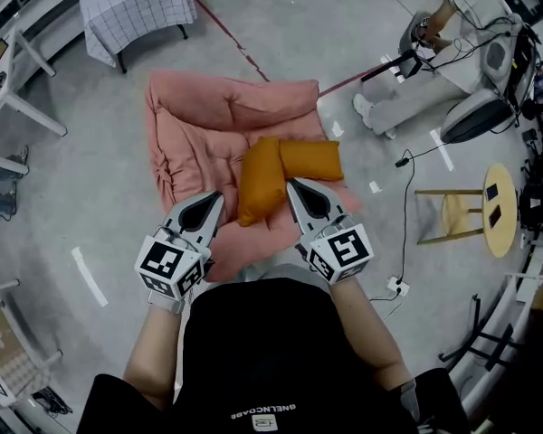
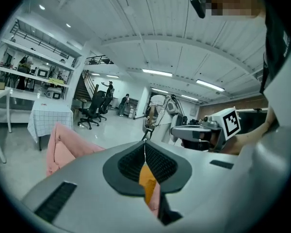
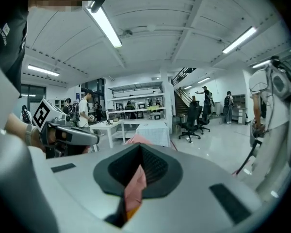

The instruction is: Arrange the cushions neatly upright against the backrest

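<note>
Checked-cloth table [image 1: 136, 7] and wooden stool [image 1: 452, 213]

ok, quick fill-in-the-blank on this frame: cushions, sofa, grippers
1. ____ orange cushions lie on the floor sofa.
2. The floor sofa is ____ in colour.
3. The left gripper and the right gripper hold nothing, and the jaws of both are ____.

Missing words: Two; pink; shut.
</note>
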`<state>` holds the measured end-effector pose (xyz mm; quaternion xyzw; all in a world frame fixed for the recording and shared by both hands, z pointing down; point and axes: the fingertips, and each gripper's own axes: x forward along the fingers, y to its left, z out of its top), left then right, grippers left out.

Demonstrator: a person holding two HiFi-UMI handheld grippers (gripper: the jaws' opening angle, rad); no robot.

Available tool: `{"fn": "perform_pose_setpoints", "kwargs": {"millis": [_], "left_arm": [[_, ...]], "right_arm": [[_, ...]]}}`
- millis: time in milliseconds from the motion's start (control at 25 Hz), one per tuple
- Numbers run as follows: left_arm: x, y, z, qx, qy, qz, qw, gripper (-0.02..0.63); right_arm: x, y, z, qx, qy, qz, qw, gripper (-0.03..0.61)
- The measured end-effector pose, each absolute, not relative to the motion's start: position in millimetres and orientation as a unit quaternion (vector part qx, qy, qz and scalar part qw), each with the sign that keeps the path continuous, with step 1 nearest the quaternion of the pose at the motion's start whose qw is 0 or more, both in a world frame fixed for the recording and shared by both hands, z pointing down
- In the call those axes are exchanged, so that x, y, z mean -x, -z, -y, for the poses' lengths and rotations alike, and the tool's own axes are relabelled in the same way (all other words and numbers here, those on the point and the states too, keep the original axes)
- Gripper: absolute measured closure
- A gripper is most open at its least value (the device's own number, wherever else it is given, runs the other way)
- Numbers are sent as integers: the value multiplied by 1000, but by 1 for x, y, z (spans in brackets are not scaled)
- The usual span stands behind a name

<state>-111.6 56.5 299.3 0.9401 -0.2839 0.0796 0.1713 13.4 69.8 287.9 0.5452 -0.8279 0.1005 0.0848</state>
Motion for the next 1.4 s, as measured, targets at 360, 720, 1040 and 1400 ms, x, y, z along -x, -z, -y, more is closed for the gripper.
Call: {"fn": "perform_pose_setpoints", "kwargs": {"millis": [360, 720, 1040, 1400], "left_arm": [[116, -318, -29, -938, -88, 261, 211, 598], [91, -353, -7, -918, -109, 274, 264, 564], [39, -415, -5, -871, -191, 287, 351, 466], [1, -476, 13, -810, -269, 323, 410, 365]], "right_arm": [[-10, -298, -36, -555, -104, 817, 116, 569], [-47, -337, 0, -537, -123, 822, 140, 569], [-122, -398, 23, -508, -153, 828, 183, 568], [-178, -495, 48, -433, -150, 842, 286, 566]]}}
